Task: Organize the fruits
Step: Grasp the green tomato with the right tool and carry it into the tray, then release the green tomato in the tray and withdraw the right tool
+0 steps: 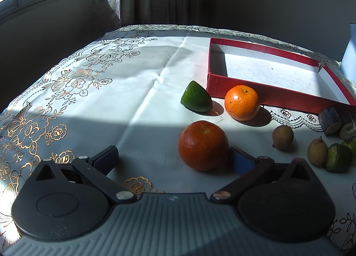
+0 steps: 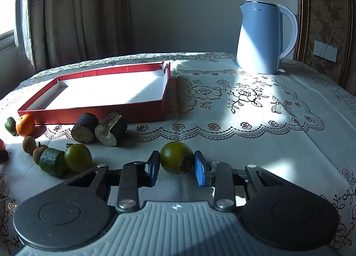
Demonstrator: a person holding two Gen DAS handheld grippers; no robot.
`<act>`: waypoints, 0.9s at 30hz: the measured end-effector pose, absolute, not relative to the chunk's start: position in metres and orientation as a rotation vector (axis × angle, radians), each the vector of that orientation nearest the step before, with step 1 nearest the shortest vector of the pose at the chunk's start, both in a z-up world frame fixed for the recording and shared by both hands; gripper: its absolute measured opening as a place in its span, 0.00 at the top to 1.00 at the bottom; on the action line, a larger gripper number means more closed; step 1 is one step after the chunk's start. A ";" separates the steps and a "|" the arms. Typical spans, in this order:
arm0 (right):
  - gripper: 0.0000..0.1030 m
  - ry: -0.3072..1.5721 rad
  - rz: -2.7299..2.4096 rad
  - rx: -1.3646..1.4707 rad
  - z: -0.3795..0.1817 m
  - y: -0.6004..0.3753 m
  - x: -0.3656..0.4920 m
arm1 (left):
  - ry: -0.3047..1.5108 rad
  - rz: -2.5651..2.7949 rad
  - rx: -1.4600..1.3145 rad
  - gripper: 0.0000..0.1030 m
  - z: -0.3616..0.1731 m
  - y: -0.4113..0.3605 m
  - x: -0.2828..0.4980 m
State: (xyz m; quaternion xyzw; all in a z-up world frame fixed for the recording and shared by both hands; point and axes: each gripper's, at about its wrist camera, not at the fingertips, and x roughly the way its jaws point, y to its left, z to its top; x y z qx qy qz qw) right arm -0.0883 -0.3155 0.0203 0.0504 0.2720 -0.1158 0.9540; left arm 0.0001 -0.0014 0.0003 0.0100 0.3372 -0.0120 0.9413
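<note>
Left wrist view: kettle (image 1: 349,55) cut by the right edge, only a pale blue sliver shows. Yellow-green fruit (image 1: 349,143) mostly hidden behind the green cut piece (image 1: 338,157). Second dark log piece (image 1: 347,125) partly behind the first (image 1: 330,120). Dark orange (image 1: 203,145) hides the tip of the right blue pad (image 1: 241,162); contact can't be judged.

Right wrist view: a dark orange fruit (image 2: 1,144) clipped by the left edge, with a dark block (image 2: 3,155) below it, too cropped to identify. Green wedge (image 2: 10,125) partly behind the bright orange (image 2: 25,125). Whether the blue pads touch the green tomato (image 2: 176,157) is unclear. Kettle logo too small to read.
</note>
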 end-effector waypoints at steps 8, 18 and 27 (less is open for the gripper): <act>0.68 0.443 -0.127 0.007 0.059 -0.299 -0.038 | 0.688 -0.025 0.020 0.00 0.000 -0.001 0.000; 0.67 0.579 -0.123 0.027 0.028 -0.316 0.046 | 0.688 -0.025 0.020 0.00 0.000 -0.001 0.000; 0.12 0.489 -0.148 0.117 0.038 -0.322 -0.011 | 0.688 -0.025 0.020 0.00 0.000 -0.001 0.000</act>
